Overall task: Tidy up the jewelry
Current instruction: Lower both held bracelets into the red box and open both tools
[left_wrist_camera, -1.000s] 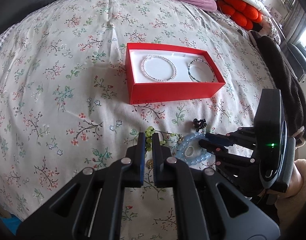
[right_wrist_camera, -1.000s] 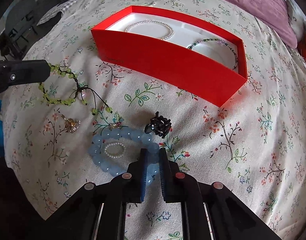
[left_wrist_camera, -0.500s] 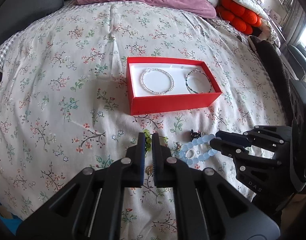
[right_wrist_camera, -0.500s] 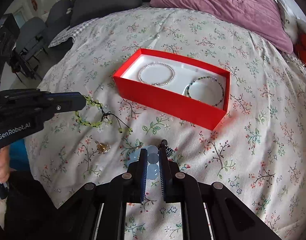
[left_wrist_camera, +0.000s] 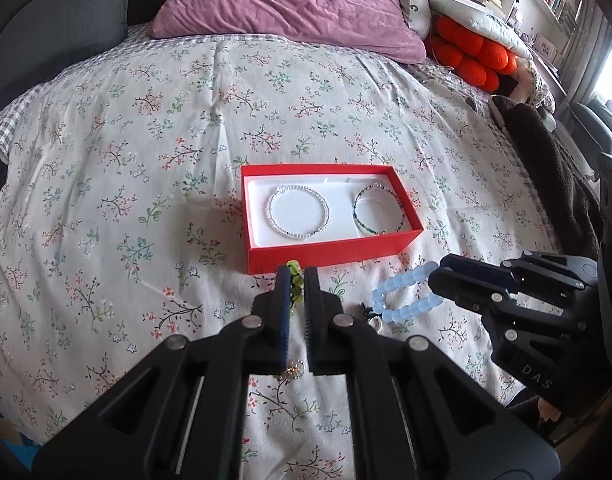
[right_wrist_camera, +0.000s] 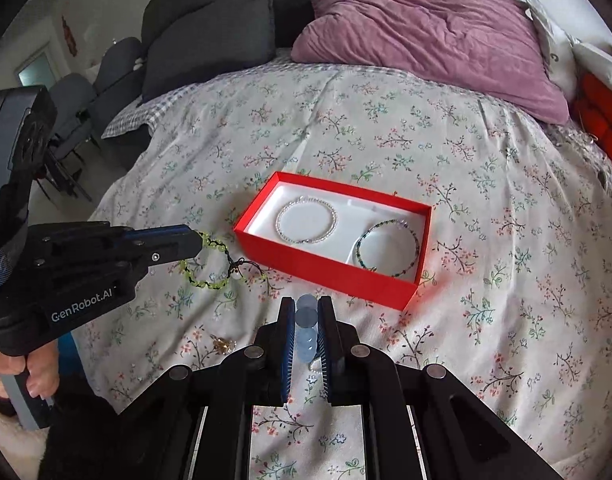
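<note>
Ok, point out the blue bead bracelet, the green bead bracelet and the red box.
blue bead bracelet (left_wrist_camera: pixel 402 295), left wrist view, on its hanging bead loop.
green bead bracelet (right_wrist_camera: pixel 210 264), right wrist view, on its beaded loop.
red box (right_wrist_camera: pixel 326 270), right wrist view, on its near outer wall.

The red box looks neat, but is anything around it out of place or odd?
Nothing is damaged. A small gold trinket still lies loose on the floral bedspread, outside the red box. The green and pale blue bead bracelets hang pinched in the tongs.
</note>
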The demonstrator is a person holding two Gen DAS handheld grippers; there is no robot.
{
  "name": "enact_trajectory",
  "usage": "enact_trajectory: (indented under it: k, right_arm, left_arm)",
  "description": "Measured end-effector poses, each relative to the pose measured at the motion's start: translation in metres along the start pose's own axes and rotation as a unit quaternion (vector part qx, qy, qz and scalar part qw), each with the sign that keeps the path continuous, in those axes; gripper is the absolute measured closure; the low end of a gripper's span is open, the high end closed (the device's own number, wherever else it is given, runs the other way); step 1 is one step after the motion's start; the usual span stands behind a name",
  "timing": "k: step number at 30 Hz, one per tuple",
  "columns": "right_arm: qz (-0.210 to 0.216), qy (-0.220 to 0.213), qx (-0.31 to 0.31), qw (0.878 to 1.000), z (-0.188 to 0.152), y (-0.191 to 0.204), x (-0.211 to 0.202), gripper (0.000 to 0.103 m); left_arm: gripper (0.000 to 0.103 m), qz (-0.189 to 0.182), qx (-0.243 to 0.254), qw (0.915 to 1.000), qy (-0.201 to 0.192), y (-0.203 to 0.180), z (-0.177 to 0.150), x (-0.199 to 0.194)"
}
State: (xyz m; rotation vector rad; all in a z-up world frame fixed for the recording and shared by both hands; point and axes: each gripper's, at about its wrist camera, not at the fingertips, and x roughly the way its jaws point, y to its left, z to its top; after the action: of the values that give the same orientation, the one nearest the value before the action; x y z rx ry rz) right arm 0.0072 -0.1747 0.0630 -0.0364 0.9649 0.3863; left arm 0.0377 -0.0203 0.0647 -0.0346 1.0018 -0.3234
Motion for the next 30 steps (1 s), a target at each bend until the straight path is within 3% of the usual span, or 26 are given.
enact_trajectory:
  k: [9,21,30]
  right_arm:
    - [-0.008,-0.041,0.041,0.998,0.026,-0.026,-0.016,0.092]
    - [-0.033,-0.076,0.073,0.994,0.051,-0.047,-0.012,0.092]
    - [-0.032,-0.059,0.085,0.994,0.056,-0.051,0.015,0.092]
  left_arm:
    - [0.096,-0.015,-0.026,0.9991,-0.031,-0.006,0.029,0.005]
    - [0.096,-0.092,-0.063,0.9927,-0.046,-0.023,0.055,0.028]
    - [0.096,0.002,-0.071,0.9974,0.011,0.001,0.045,0.083]
